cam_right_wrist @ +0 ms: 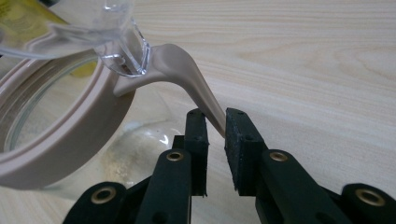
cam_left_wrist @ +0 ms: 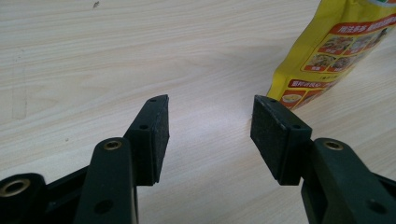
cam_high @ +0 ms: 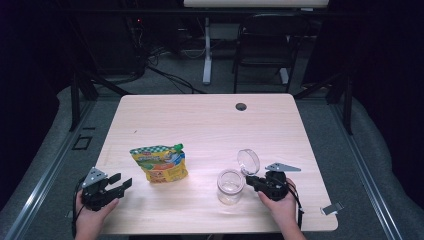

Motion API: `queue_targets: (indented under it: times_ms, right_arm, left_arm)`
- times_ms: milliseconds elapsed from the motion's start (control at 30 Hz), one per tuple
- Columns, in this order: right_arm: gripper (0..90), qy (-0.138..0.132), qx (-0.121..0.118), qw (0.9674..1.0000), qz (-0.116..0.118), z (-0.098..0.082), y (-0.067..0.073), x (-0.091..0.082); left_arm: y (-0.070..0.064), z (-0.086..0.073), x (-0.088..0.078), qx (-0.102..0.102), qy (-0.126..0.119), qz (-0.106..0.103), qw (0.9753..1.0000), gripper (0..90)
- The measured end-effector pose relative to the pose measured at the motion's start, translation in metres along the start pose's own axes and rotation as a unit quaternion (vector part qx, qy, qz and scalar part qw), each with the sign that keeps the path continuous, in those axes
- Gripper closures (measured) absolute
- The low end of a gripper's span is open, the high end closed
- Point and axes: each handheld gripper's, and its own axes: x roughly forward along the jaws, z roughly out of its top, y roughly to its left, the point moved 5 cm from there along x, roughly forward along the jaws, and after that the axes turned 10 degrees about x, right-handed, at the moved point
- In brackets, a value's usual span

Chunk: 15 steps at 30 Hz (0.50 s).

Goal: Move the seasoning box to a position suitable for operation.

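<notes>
Jar (cam_high: pixel 230 186) stands on the pale wooden tabletop (cam_high: pixel 200 125), near the front edge and right of the middle, with its clear lid (cam_high: pixel 248 161) swung up and back on a hinge behind the mouth. In the right gripper view a beige ring runs round the mouth, and from it a thin beige tab (cam_right_wrist: pixel 205 100) curves down toward the camera. The right gripper (cam_high: pixel 256 183) lies just to the right of the jar, held by a hand (cam_high: pixel 280 205) at the front edge, its jaws pointing left at the jar. In its own view the right gripper (cam_right_wrist: pixel 215 122) has the end of the tab between its two black pads; the jaws stand close together, a narrow gap between them, and the tab lies against the right pad (whether the left pad also presses on it I cannot tell). The jar body sits to the left of these jaws, clear glass with the tabletop showing through. The left gripper (cam_high: pixel 120 183) rests near the front left corner, well apart from the jar, held by the other hand (cam_high: pixel 92 212). Its jaws stand apart with only bare wood between them, as the left gripper view shows (cam_left_wrist: pixel 210 122). A yellow pouch (cam_high: pixel 159 163) lies flat between the two grippers, nearer the left one, just ahead and to the right of its jaws.
</notes>
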Motion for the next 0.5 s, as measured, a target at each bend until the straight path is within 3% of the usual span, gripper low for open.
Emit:
queue_targets:
  times_ms: [367, 500]
  right_arm:
    - [78.6, -0.011, 0.020, 0.9996, 0.018, 0.011, -0.003, 0.009]
    - [77.5, -0.003, 0.003, 0.9998, 0.018, 0.015, -0.002, 0.013]
  left_arm:
    - [-0.006, -0.002, -0.008, 0.002, -0.004, 0.000, 1.0000, 47.1]
    - [-0.010, -0.001, -0.010, 0.012, -0.006, 0.000, 0.9999, 46.9]
